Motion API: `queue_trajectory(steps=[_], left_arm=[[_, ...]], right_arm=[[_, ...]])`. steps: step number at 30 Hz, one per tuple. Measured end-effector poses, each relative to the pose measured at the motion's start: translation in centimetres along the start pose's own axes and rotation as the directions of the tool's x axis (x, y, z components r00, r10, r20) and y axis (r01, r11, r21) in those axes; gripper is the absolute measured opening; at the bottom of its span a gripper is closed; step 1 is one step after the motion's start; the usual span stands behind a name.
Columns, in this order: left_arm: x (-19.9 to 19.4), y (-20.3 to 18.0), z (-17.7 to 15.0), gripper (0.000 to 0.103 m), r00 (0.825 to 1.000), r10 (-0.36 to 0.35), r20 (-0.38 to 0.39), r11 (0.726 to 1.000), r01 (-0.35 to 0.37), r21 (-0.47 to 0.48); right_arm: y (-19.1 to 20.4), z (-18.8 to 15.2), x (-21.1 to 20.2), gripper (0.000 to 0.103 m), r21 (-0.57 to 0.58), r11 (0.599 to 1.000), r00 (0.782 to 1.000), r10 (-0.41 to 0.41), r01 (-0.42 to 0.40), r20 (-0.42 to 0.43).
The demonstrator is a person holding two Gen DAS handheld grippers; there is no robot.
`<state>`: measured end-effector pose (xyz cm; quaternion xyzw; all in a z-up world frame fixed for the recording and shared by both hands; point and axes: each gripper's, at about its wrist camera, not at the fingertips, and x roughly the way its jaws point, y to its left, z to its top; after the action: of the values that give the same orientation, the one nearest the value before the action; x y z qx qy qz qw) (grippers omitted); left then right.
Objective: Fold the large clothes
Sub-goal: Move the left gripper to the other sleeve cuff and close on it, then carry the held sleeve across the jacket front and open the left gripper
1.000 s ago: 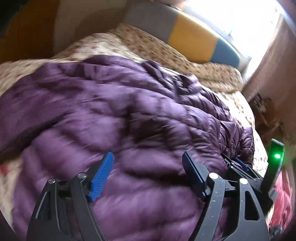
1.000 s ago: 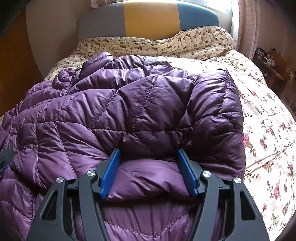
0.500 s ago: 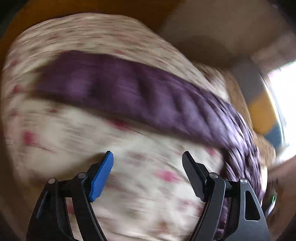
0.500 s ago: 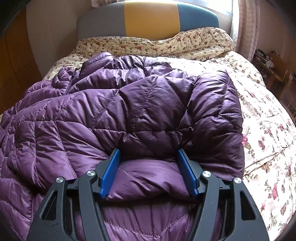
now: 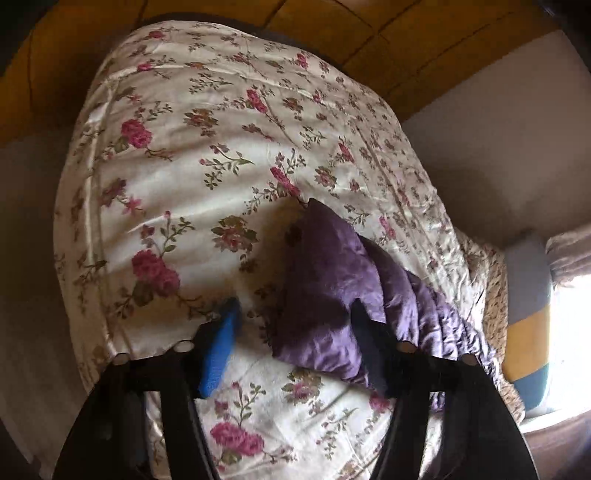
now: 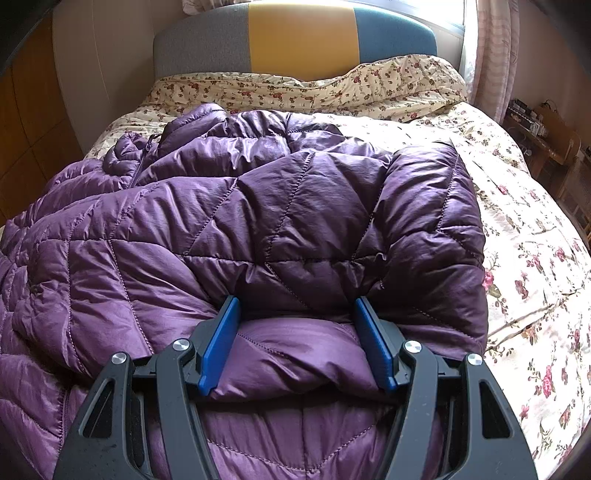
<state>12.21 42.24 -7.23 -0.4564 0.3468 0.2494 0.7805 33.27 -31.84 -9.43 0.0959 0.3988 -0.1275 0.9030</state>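
Observation:
A large purple quilted puffer jacket (image 6: 258,221) lies spread on a floral bed, one side folded over its body. My right gripper (image 6: 295,332) has its jaws wide apart, and a puffy fold of the jacket bulges between the blue pads (image 6: 221,339). In the left wrist view a corner of the jacket (image 5: 332,280) lies on the bedspread. My left gripper (image 5: 291,328) is open just over that corner, its right finger over the purple fabric and its left pad (image 5: 221,347) over the bedspread.
The floral bedspread (image 5: 221,155) covers the bed, with its edge and wooden floor (image 5: 332,22) beyond. A grey, yellow and blue headboard (image 6: 295,37) stands at the far end. A wooden side table (image 6: 546,140) and a curtain (image 6: 491,55) are at the right.
My left gripper swung away from over the jacket's body to its corner at the bed's edge, staying open. My right gripper and the fold between its pads have not moved.

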Motion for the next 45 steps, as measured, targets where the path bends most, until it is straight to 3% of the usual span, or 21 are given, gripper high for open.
queue_trajectory(steps=[1, 3, 5, 6, 9, 18, 23, 27, 36, 41, 43, 45], left_arm=[[0.2, -0.1, 0.1, 0.053, 1.000, 0.005, 0.005, 1.000, -0.005, 0.015], [0.7, -0.4, 0.0, 0.032, 1.000, -0.006, 0.000, 0.999, 0.006, 0.036], [1.3, -0.9, -0.3, 0.030, 1.000, -0.017, -0.015, 0.998, 0.018, 0.053], [1.4, -1.2, -0.4, 0.021, 1.000, -0.015, -0.010, 0.998, 0.016, 0.065], [1.5, -1.9, -0.8, 0.011, 0.998, -0.058, -0.004, 0.996, 0.058, 0.066], [-0.9, -8.7, -2.8, 0.008, 0.986, -0.156, 0.051, 0.966, 0.142, 0.216], [-0.8, -14.9, -5.7, 0.006, 0.968, -0.251, 0.007, 0.910, 0.233, 0.344], [0.6, -19.7, -9.3, 0.006, 0.953, -0.291, -0.082, 0.855, 0.297, 0.425], [3.1, -28.9, -18.6, 0.006, 0.887, -0.361, -0.289, 0.722, 0.462, 0.515], [3.7, -33.6, -23.8, 0.006, 0.821, -0.398, -0.408, 0.639, 0.568, 0.519], [3.9, -35.3, -25.7, 0.000, 0.798, -0.403, -0.449, 0.609, 0.600, 0.519], [4.1, -36.5, -27.3, 0.000, 0.781, -0.403, -0.477, 0.588, 0.621, 0.519]], right_arm=[[0.0, 0.0, 0.0, 0.063, -0.001, 1.000, 1.000, -0.002, 0.002, 0.000], [0.0, 0.0, 0.0, 0.063, -0.002, 1.000, 1.000, -0.004, 0.004, 0.001], [0.0, 0.0, 0.0, 0.064, -0.002, 1.000, 1.000, -0.004, 0.004, 0.001], [0.0, 0.0, 0.0, 0.064, -0.002, 1.000, 1.000, -0.005, 0.005, 0.001], [0.1, 0.0, 0.0, 0.064, -0.003, 1.000, 1.000, -0.004, 0.004, 0.001], [0.1, -0.1, 0.0, 0.064, 0.002, 1.000, 1.000, -0.010, 0.010, 0.005], [0.0, -0.1, -0.1, 0.064, 0.005, 1.000, 1.000, -0.008, 0.008, 0.005], [0.0, -0.1, 0.0, 0.064, 0.009, 1.000, 1.000, -0.006, 0.006, 0.005], [0.0, -0.1, 0.0, 0.064, 0.009, 1.000, 1.000, -0.005, 0.005, 0.006], [-0.1, 0.0, 0.1, 0.064, 0.014, 1.000, 1.000, 0.002, -0.002, 0.007], [-0.2, -0.1, 0.1, 0.064, 0.016, 1.000, 1.000, 0.006, -0.006, 0.007], [-0.2, 0.0, 0.1, 0.064, 0.018, 1.000, 1.000, 0.008, -0.008, 0.007]])
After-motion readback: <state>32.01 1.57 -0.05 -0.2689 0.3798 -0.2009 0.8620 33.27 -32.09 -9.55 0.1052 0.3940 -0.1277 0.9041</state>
